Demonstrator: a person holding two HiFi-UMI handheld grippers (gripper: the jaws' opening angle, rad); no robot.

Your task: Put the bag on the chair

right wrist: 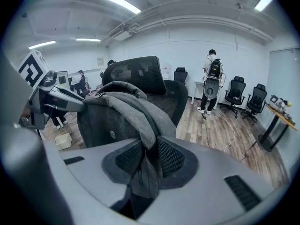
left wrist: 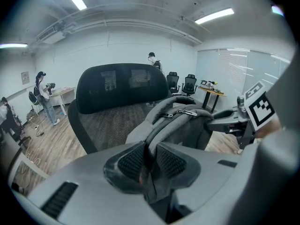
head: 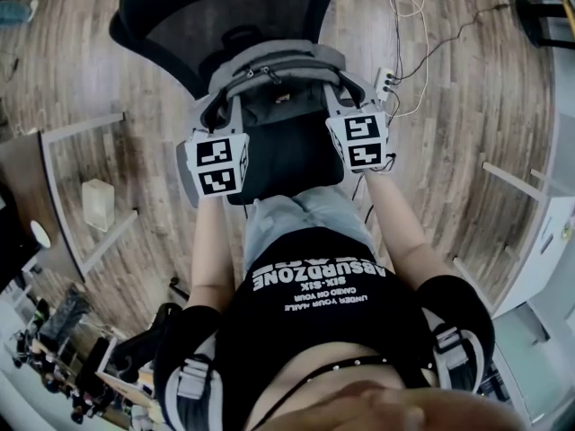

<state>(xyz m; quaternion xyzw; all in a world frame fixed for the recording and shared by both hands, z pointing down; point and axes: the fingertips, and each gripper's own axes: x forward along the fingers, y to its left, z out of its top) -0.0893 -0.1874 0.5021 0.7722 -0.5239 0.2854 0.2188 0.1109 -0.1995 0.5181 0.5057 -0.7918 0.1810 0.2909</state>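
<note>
Bag (head: pixel 274 79), a grey backpack, stands upright over the seat of the chair (head: pixel 225 7), just in front of its mesh backrest in the head view. The left gripper (head: pixel 216 124) and right gripper (head: pixel 340 101) are at the bag's sides.

In the left gripper view, the fingers (left wrist: pixel 133 161) pinch a bag strap (left wrist: pixel 159 125) before the chair.

In the right gripper view, the fingers (right wrist: pixel 172 157) clamp the other strap (right wrist: pixel 147 125).

- A grey bag (head: pixel 278 70) stands upright at the back of the seat of a black mesh chair (head: pixel 180 25).
- The left gripper (head: pixel 225 131) and the right gripper (head: pixel 341 106) flank the bag, each at a grey strap.
- A power strip (head: pixel 384 83) with cables lies on the wood floor (head: pixel 467 106).
</note>
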